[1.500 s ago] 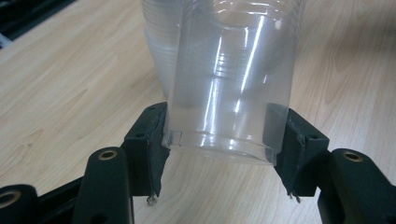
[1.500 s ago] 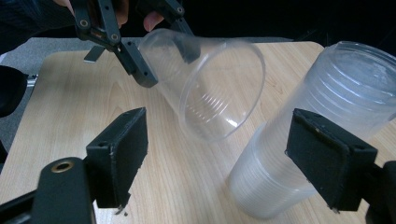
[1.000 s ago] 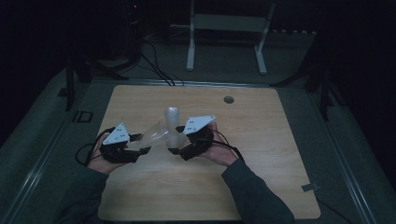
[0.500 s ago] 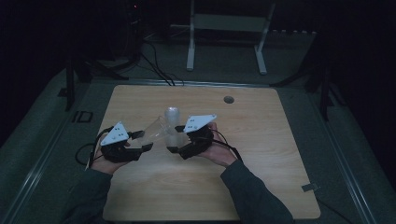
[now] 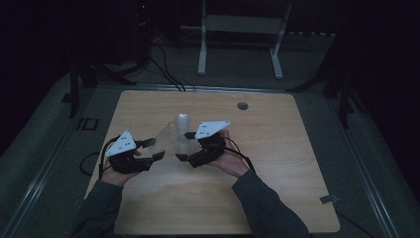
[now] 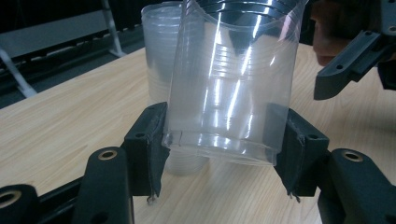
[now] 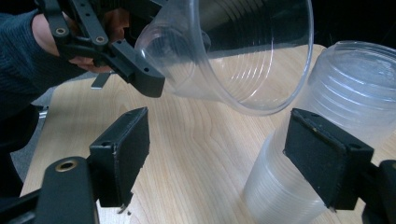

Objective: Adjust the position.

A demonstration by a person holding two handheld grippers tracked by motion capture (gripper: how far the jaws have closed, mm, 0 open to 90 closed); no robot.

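A single clear plastic cup [image 5: 162, 136] leans tilted to the left of an upright stack of clear cups [image 5: 182, 130] on the wooden table [image 5: 277, 163]. My left gripper [image 5: 154, 148] is shut on that cup's base; in the left gripper view the cup [image 6: 231, 84] sits squeezed between both pads [image 6: 152, 140], with the stack [image 6: 159, 60] behind it. My right gripper [image 5: 184, 147] stands open beside the stack's lower part. In the right gripper view the stack [image 7: 327, 93] lies past the right pad [image 7: 327, 156], and the tilted cup [image 7: 243, 51] hangs above the gap.
A round cable hole [image 5: 242, 105] sits near the table's far edge. A white metal stand [image 5: 237, 29] and cables [image 5: 158, 64] lie on the floor beyond. A small clip [image 5: 329, 199] marks the right front edge. Bare wood stretches right of my hands.
My left gripper has drawn the single cup a little to the left, away from the stack. The right gripper has hardly moved.
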